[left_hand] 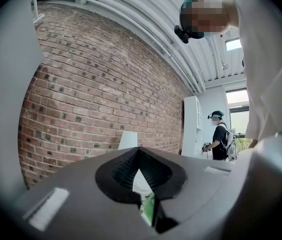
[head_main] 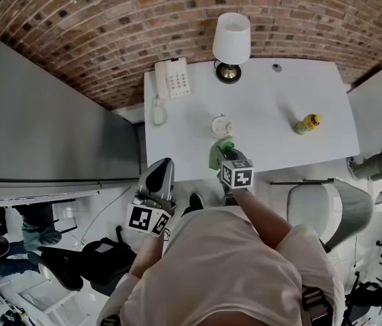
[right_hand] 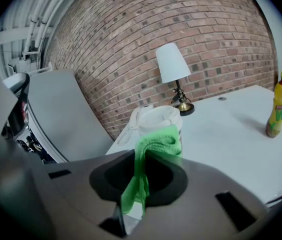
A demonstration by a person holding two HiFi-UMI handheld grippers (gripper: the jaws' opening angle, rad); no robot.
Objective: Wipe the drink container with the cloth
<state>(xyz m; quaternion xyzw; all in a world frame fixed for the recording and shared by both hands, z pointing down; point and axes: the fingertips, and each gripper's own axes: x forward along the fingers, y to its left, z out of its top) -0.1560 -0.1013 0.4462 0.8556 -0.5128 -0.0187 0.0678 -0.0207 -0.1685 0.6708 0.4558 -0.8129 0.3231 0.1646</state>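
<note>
A green cloth [right_hand: 156, 141] pinched tight in the right gripper [right_hand: 138, 176] drapes against a white lidded cup [right_hand: 158, 118], hiding its side; the contents cannot be seen. The cup stands near the white table's [right_hand: 221, 139] front edge, with bare tabletop stretching to a yellow drink bottle [right_hand: 279, 111] well apart. The left gripper [left_hand: 141, 179], jaws together and empty, hangs by the table's corner.
</note>
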